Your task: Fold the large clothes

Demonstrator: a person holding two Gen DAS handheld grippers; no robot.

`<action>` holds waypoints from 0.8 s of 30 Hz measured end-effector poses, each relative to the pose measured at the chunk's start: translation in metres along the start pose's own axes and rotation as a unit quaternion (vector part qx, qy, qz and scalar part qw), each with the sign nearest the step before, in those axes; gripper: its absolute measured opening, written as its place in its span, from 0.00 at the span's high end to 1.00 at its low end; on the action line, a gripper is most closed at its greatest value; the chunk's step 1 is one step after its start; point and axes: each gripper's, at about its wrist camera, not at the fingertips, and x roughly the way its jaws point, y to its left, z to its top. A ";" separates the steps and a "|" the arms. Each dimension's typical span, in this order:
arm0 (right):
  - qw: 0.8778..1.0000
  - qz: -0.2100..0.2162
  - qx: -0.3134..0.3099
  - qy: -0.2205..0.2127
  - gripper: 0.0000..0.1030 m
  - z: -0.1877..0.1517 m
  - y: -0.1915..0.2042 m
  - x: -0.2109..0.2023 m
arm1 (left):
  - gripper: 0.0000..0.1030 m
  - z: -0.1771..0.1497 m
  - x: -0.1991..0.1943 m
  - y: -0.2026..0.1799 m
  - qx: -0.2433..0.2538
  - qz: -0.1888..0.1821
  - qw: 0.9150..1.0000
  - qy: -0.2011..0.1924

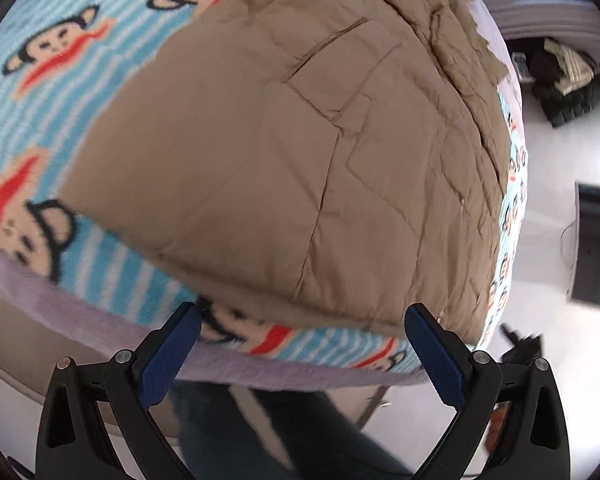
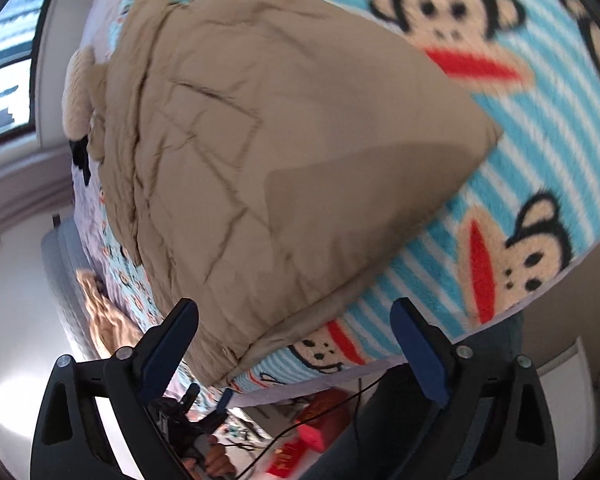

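Note:
A large tan quilted coat [image 1: 284,152] lies spread on a bed covered by a blue-striped monkey-print blanket [image 1: 40,92]. In the left wrist view my left gripper [image 1: 302,314] hangs open just above the coat's near hem, its blue pads apart with nothing between them. In the right wrist view the same coat [image 2: 260,160] fills the middle, one corner pointing toward the camera. My right gripper [image 2: 294,308] stands open over that corner and the blanket [image 2: 520,208] beside it, not touching the cloth. The other gripper [image 2: 196,412] shows small below the bed edge.
The bed's lilac edge [image 1: 260,372] runs just under my left fingers, with a person's dark trousers [image 1: 284,432] below. A dark box [image 1: 596,240] stands on the white floor at right. Red packets [image 2: 320,424] and a cable lie on the floor. A window [image 2: 8,72] is at far left.

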 end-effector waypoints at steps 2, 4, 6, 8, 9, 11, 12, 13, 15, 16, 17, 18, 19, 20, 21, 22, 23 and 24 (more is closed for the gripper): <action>1.000 0.018 0.016 -0.001 0.07 0.002 -0.005 0.007 | 0.01 0.005 0.005 -0.002 -0.003 -0.012 1.000 -0.003; 0.999 0.036 0.031 -0.005 0.09 0.005 -0.007 0.015 | 0.01 0.011 0.009 -0.012 0.006 -0.016 1.000 -0.006; 0.997 0.065 0.049 -0.010 0.10 0.007 -0.006 0.021 | 0.04 0.016 0.010 -0.021 0.016 -0.013 1.000 -0.010; 0.994 0.087 0.062 -0.012 0.10 0.008 -0.005 0.025 | 0.18 0.021 0.009 -0.030 0.026 -0.006 1.000 -0.007; 0.993 0.097 0.065 -0.012 0.11 0.008 -0.004 0.026 | 0.30 0.023 0.007 -0.033 0.032 -0.003 0.999 -0.006; 0.991 0.112 0.076 -0.012 0.17 0.008 -0.004 0.029 | 0.61 0.028 0.003 -0.035 0.043 -0.003 0.999 -0.004; 0.990 0.113 0.081 -0.013 0.31 0.007 -0.005 0.030 | 0.79 0.031 0.001 -0.035 0.048 0.002 0.999 -0.002; 0.990 0.113 0.084 -0.013 0.40 0.008 -0.005 0.030 | 0.84 0.033 -0.003 -0.034 0.050 -0.002 0.999 -0.004; 0.991 0.107 0.085 -0.016 0.86 0.005 -0.005 0.031 | 0.89 0.036 -0.011 -0.033 0.055 -0.010 0.998 -0.011; 0.991 0.102 0.083 -0.021 0.90 0.004 -0.004 0.030 | 0.89 0.037 -0.016 -0.035 0.062 -0.012 0.998 -0.014; 0.991 0.102 0.077 -0.030 0.90 0.003 -0.001 0.027 | 0.89 0.037 -0.019 -0.035 0.068 -0.012 0.997 -0.018; 0.992 0.103 0.070 -0.035 0.91 0.002 0.001 0.024 | 0.89 0.038 -0.025 -0.040 0.080 -0.014 0.996 -0.023; 0.992 0.103 0.060 -0.040 0.92 0.001 0.006 0.021 | 0.89 0.038 -0.031 -0.045 0.093 -0.015 0.995 -0.028; 0.992 0.104 0.051 -0.044 0.92 0.001 0.011 0.017 | 0.89 0.039 -0.034 -0.048 0.100 -0.015 0.994 -0.031; 0.992 0.106 0.043 -0.046 0.92 0.001 0.017 0.014 | 0.89 0.040 -0.040 -0.054 0.111 -0.015 0.993 -0.036; 0.992 0.109 0.030 -0.049 0.92 0.002 0.026 0.009 | 0.89 0.042 -0.046 -0.061 0.121 -0.016 0.992 -0.041; 0.992 0.111 0.015 -0.051 0.92 0.004 0.033 0.005 | 0.89 0.044 -0.051 -0.065 0.127 -0.018 0.991 -0.046; 0.992 0.112 0.000 -0.053 0.92 0.006 0.041 0.000 | 0.89 0.047 -0.057 -0.073 0.135 -0.023 0.989 -0.054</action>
